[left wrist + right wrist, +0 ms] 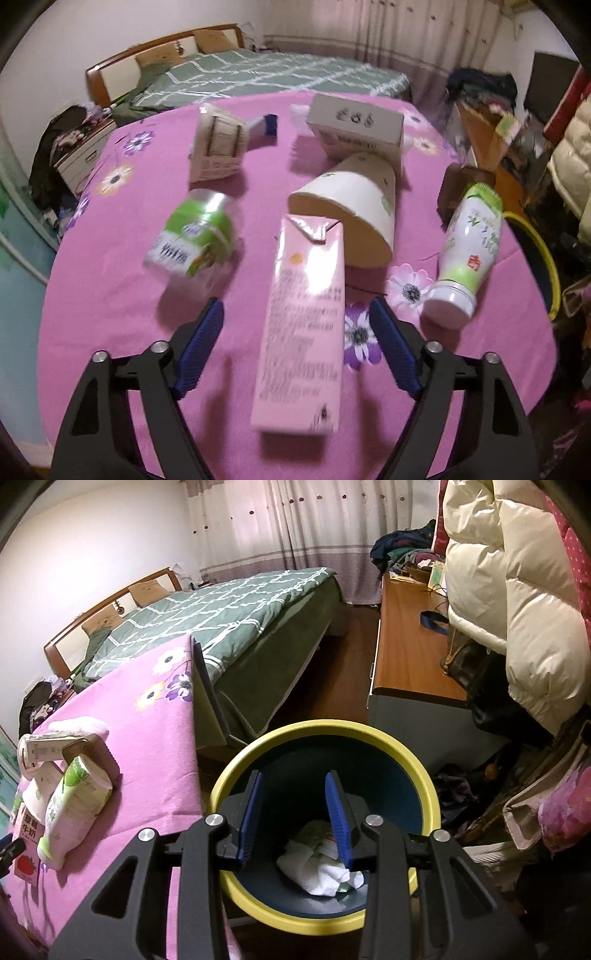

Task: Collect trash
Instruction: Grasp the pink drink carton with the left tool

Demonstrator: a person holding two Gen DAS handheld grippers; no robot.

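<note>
Now the left gripper straddles the pink carton lying at six o'clock on the surface, fingers spread, untouched; next: squeeze, carry to the bin, where the right gripper hovers, fingers apart and empty.

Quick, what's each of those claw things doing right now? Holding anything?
Left gripper: open, astride the pink carton on the table, pads not touching it.
Right gripper: open and empty, above the yellow-rimmed bin.
</note>
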